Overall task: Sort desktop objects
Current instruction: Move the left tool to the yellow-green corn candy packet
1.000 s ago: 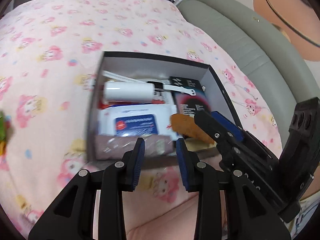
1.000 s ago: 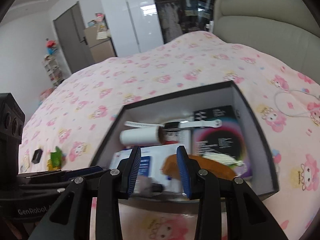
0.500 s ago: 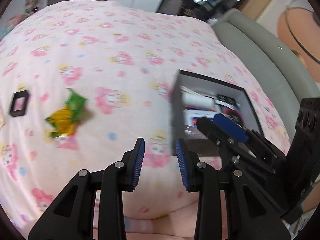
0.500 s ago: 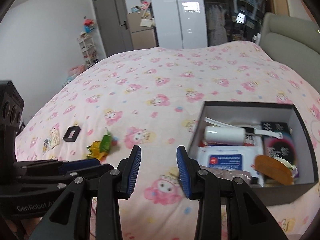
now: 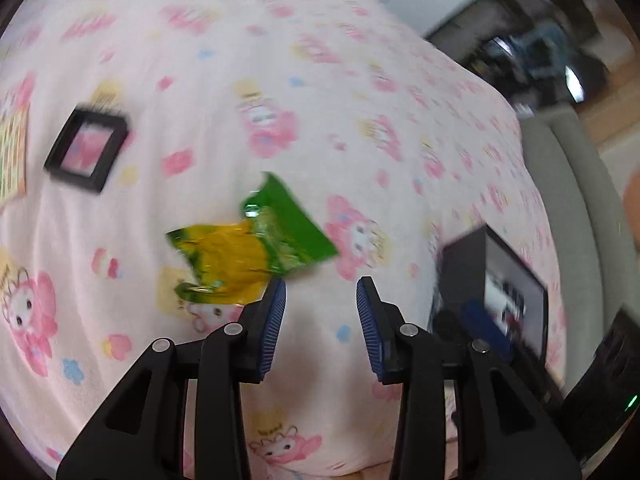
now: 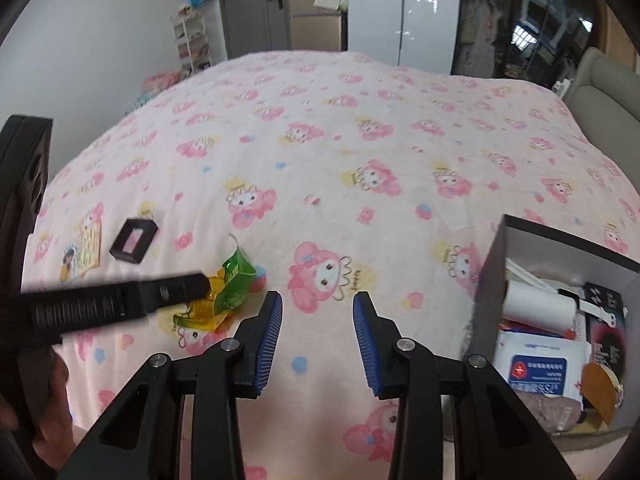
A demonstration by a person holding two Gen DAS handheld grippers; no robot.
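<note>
A: Where are the left tongs (image 5: pixel 320 312)?

B: Over the pink cartoon-print bedspread (image 5: pixel 304 92), spread wide with nothing between the blue pads. The green and yellow snack wrapper (image 5: pixel 252 248) lies crumpled on the bed just ahead of them, nearest the left-hand pad. In the right wrist view the left tool reaches in from the side and its dark tip sits right at that wrapper (image 6: pixel 218 300); whether it touches I cannot tell, the view is blurred there.

A: And the right tongs (image 6: pixel 316 332)?

B: Also wide and empty, hanging over bare bedspread between the wrapper and the box.

A: What box?

B: A dark open box (image 6: pixel 490 276) with pale inner walls, at the right of the right wrist view. Inside lie a white cylinder (image 6: pixel 540 306), a white wipes pack with a blue label (image 6: pixel 536 364), a white watch strap (image 6: pixel 598 308), a black printed booklet (image 6: pixel 606 344) and an orange-brown flat piece (image 6: pixel 598 394) near the front corner. The left wrist view shows the same box (image 5: pixel 460 276) far right, partly behind the right tool.

A: Anything else loose on the bed?

B: A small black square frame (image 6: pixel 133 239) well left of the wrapper, and beside it a yellow illustrated card (image 6: pixel 86 246). A hand (image 6: pixel 52 420) grips the left tool at the lower left edge.
</note>
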